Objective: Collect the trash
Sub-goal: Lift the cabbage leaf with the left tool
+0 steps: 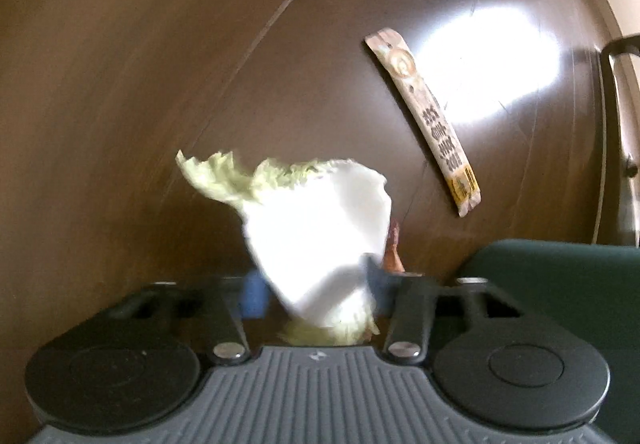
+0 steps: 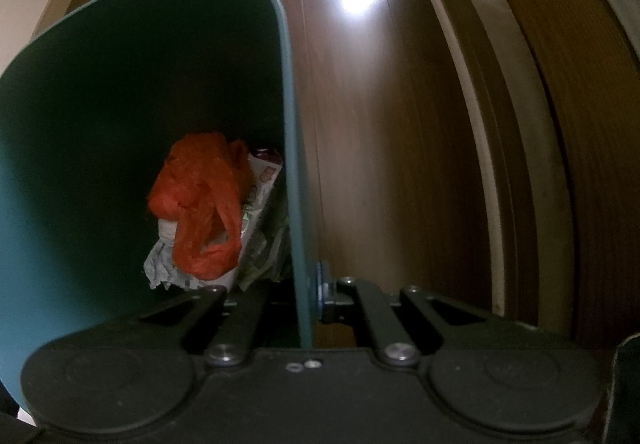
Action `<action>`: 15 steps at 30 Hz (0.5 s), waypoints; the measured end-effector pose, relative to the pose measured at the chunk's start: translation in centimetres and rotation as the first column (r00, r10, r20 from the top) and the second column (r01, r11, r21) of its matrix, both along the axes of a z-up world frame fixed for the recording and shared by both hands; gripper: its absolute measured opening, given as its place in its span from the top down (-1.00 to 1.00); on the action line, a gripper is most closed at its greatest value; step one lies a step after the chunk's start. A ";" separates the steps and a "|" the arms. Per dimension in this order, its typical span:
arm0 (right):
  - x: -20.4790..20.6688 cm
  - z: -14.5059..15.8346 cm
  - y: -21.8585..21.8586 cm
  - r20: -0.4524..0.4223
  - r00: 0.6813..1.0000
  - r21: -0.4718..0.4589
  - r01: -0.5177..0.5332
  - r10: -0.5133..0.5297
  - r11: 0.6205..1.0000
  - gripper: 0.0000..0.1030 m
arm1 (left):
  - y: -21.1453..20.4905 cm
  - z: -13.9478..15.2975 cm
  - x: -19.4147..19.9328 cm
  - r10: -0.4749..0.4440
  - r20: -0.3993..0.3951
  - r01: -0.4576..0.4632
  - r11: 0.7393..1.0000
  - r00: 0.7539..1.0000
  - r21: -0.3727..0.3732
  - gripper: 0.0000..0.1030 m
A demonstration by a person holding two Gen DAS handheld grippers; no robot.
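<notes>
Dark brown wood floor (image 1: 160, 83), bright glare patch on boards. Left gripper (image 1: 312, 288) angled steeply down, blue pads either side of cabbage leaf (image 1: 316, 236); white stalk between jaws, frilly green edge up; frame blurred, cannot tell whether pads press. Long printed wrapper (image 1: 424, 115) flat on floor, well apart. Right gripper (image 2: 310, 296) clamped tight on rim of green bin (image 2: 120, 103). Inside bin: orange plastic bag (image 2: 200, 203) atop crumpled paper (image 2: 160, 268).

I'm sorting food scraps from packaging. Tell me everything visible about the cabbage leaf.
The cabbage leaf has a broad, glossy white rib and frilly pale-green edges at its top and bottom. It looks fresh, limp and slightly curled. It sits between the left gripper's blue-padded fingers, above the brown floor, partly blurred. Whether the pads press it is unclear.
</notes>
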State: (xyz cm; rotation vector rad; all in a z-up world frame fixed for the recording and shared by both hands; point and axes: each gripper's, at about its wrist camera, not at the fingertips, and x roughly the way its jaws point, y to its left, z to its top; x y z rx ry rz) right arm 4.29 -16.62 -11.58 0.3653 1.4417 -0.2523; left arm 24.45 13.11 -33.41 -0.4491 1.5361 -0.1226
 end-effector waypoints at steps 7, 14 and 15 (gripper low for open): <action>-0.3 -0.1 0.3 0.013 1.000 -0.013 0.005 -0.004 1.000 0.96 | -2.1 3.2 0.8 -0.135 0.103 0.120 0.982 0.985 0.144 0.86; -0.7 0.2 0.2 0.050 0.994 -0.009 0.094 -0.094 0.995 0.94 | -1.7 10.2 2.2 -0.225 0.174 0.185 0.958 0.959 0.219 0.86; -0.7 0.3 -0.1 0.057 0.992 -0.001 0.116 -0.115 0.993 0.93 | -1.7 11.8 2.4 -0.235 0.190 0.191 0.955 0.953 0.225 0.86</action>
